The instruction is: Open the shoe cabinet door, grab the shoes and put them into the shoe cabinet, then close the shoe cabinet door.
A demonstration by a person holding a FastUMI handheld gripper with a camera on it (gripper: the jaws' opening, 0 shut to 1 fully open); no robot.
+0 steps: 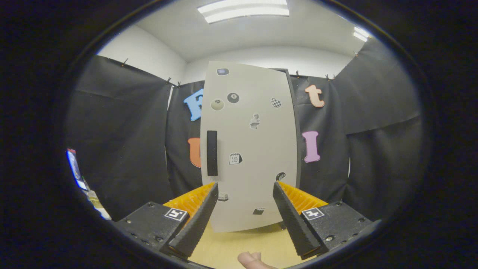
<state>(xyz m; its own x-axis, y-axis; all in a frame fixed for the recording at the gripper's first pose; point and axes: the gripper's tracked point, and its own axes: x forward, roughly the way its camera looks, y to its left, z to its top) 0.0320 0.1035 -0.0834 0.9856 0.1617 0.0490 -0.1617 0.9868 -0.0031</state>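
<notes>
A tall, pale grey shoe cabinet (254, 149) stands upright on a light wooden floor (231, 250), straight ahead of the gripper (245, 188) and beyond its two fingers. The cabinet's flat front door (261, 127) is shut, so what is inside cannot be seen. A long black bar handle (212, 153) runs up and down near the door's left edge, just above the left finger's tip. Small stickers (233, 98) are dotted over the door: a black round one, a pale round one, a checkered one, and a few more that are too small to make out. One sticker low on the door is partly hidden behind the left finger. A thin dark strip of the cabinet's side (296, 123) shows along its right edge. The gripper's fingers are spread wide apart with nothing between them; the bottom of the door and some floor show through the gap. They do not touch the cabinet. A fingertip of a person's hand (251, 259) pokes up from below, between the two fingers, and the rest of the hand is cut off. Black cloth walls (119, 142) hang behind and to both sides of the cabinet. Far off to the left, low by the cloth, there is a small bright object (76, 168) that is cut off and too blurry to tell what it is.
</notes>
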